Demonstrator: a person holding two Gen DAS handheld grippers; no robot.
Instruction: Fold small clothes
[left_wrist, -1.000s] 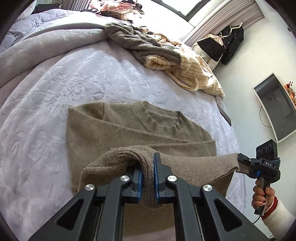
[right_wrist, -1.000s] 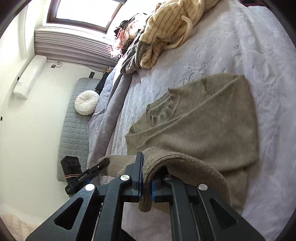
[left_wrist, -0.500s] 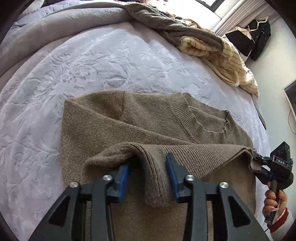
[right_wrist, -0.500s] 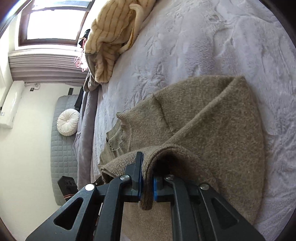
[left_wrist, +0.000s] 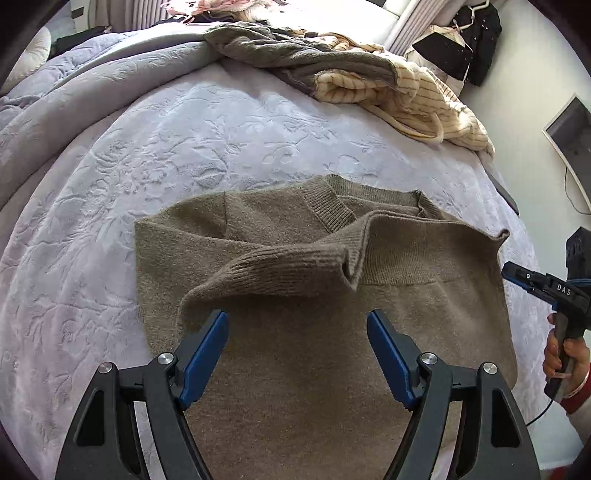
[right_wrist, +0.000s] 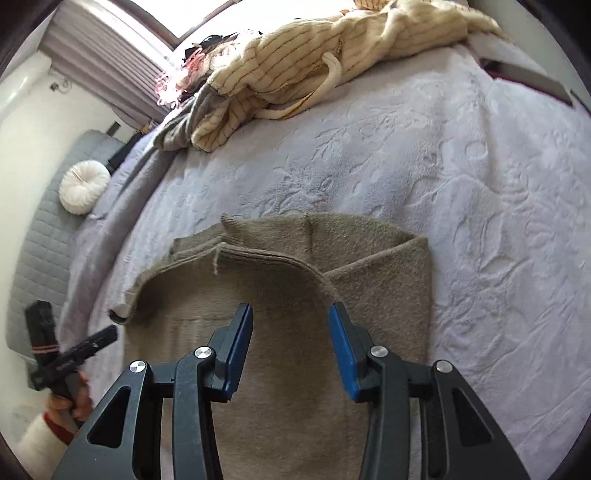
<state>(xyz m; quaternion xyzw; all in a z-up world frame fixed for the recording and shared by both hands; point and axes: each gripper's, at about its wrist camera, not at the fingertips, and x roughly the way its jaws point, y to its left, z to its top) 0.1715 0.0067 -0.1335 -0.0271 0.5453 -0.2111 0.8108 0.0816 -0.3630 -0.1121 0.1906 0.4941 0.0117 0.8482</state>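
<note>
Nearest us, the left gripper (left_wrist: 297, 354) has just been opening, its blue pads spread with nothing between them; the right gripper (right_wrist: 291, 349) has likewise just been parting, empty. Just beyond both lies the brown sweater (left_wrist: 295, 369) flat on the lilac bedspread (left_wrist: 166, 147), its ribbed hem folded up toward the collar (which points to the far side). Farther off, a heap of striped and grey clothes (left_wrist: 388, 85) rests.

Left tool (left_wrist: 297, 354) and right tool (right_wrist: 291, 347) just-parted, tilted downward, empty.
</note>
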